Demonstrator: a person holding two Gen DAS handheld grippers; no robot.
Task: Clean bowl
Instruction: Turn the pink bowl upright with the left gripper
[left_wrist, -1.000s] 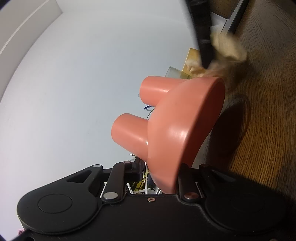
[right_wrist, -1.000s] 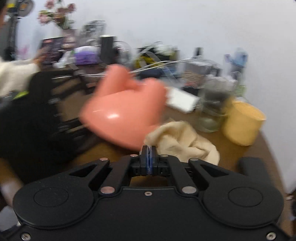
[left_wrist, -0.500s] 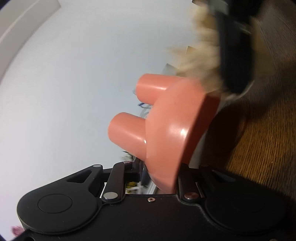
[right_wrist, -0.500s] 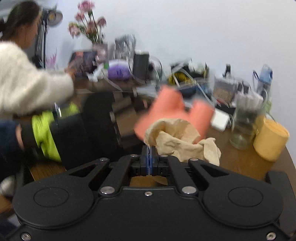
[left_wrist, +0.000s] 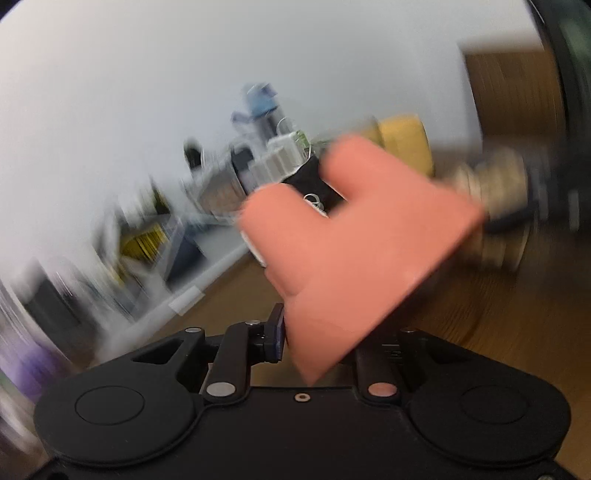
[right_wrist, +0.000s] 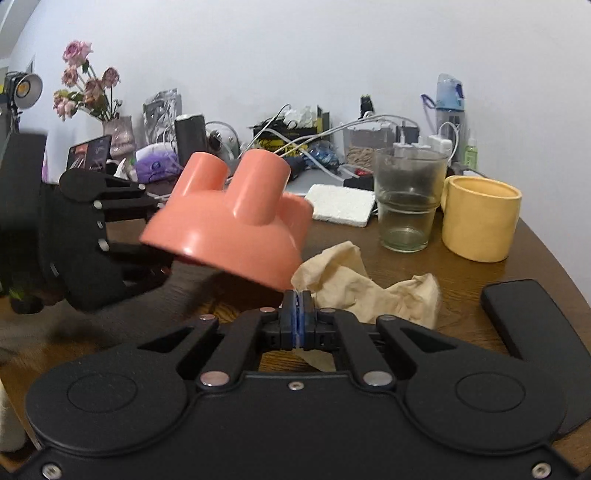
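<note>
A salmon-pink bowl (right_wrist: 229, 218) with stubby legs hangs upside down above the wooden table, rim tilted down. My left gripper (left_wrist: 314, 339) is shut on its rim; it shows blurred in the left wrist view (left_wrist: 354, 251). The left gripper body (right_wrist: 92, 236) appears at the left of the right wrist view. My right gripper (right_wrist: 297, 306) is shut on a cream cloth (right_wrist: 369, 291), which lies bunched on the table just right of and below the bowl. The cloth is apart from the bowl's inside.
A clear glass (right_wrist: 408, 199), a yellow mug (right_wrist: 480, 218) and a white sponge (right_wrist: 343, 205) stand behind the cloth. Clutter of cables, bottle and flowers (right_wrist: 85, 85) lines the back wall. A black pad (right_wrist: 528, 325) lies at the right table edge (right_wrist: 554, 266).
The left gripper has swung the bowl round fast, so its view is blurred. The right gripper has drawn the cloth back out of the bowl and down to the table.
</note>
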